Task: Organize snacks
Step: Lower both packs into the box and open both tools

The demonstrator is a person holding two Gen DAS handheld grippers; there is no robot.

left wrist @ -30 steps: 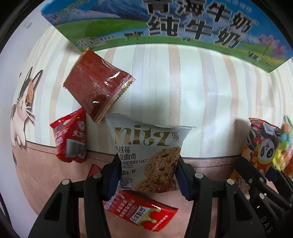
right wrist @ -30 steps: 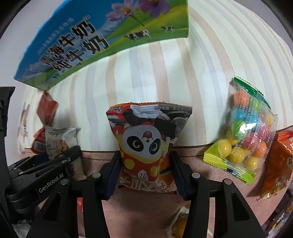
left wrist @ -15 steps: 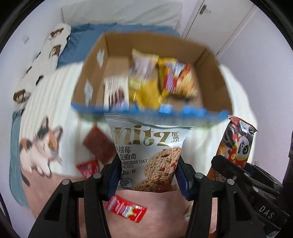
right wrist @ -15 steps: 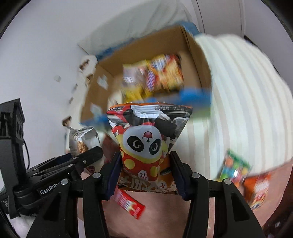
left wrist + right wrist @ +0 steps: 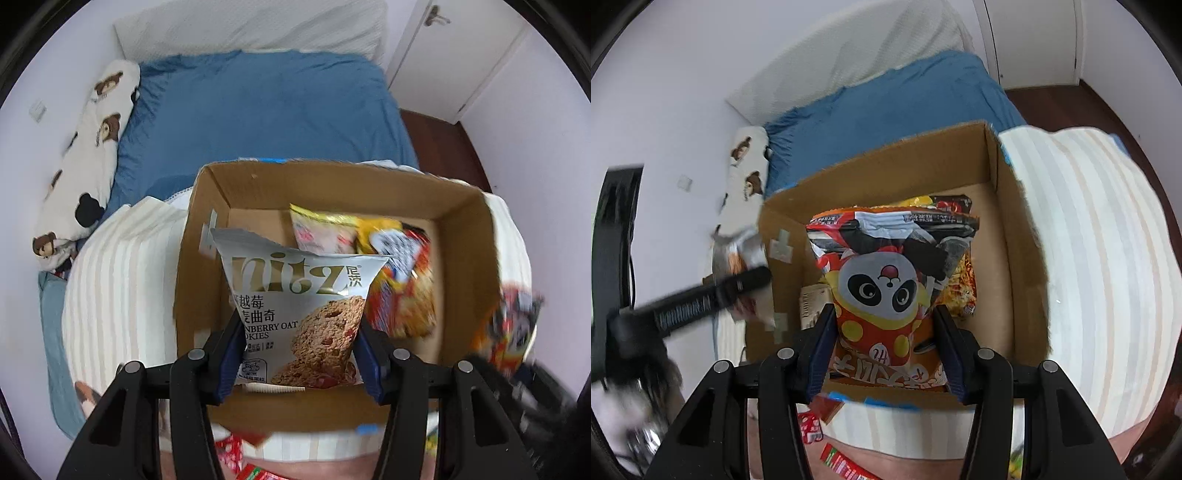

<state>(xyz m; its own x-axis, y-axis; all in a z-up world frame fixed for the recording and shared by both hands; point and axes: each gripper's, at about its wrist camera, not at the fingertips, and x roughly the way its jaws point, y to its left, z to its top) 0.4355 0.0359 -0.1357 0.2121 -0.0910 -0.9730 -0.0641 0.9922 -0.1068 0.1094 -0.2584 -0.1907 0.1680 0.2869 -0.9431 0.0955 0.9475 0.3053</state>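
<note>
- Left claw (image 5: 297, 354) is clamped on the cranberry oat cookie bag (image 5: 295, 314); the blue pads press its lower sides and the bag stands upright between them.
- Right claw (image 5: 884, 350) is clamped on the panda snack bag (image 5: 886, 288), held the same way, low on the pack, print facing the camera.
- Change over the last second: both bags were down at the striped blanket (image 5: 122, 280) among loose packets, with only the printed outside of the cardboard box (image 5: 461, 266) ahead. Now both claws are up and over the box's open top, pointing steeply down into it.
- From the left wrist view the cookie bag hangs above the left half of the box, over bare cardboard floor. Yellow and red-orange packets (image 5: 388, 273) already lie in the right half.
- From the right wrist view the panda bag hangs over the middle, partly covering packets below it.
- Each claw shows blurred at the edge of the other's view, so the two are close side by side.
- A few red sachets (image 5: 846, 465) remain on the bed in front of the box.
- Judgement: carry phase looks finished; release into the box is the step in hand. Neither bag has been let go yet.
- Risk: the two claws could crowd each other when lowering.
</note>
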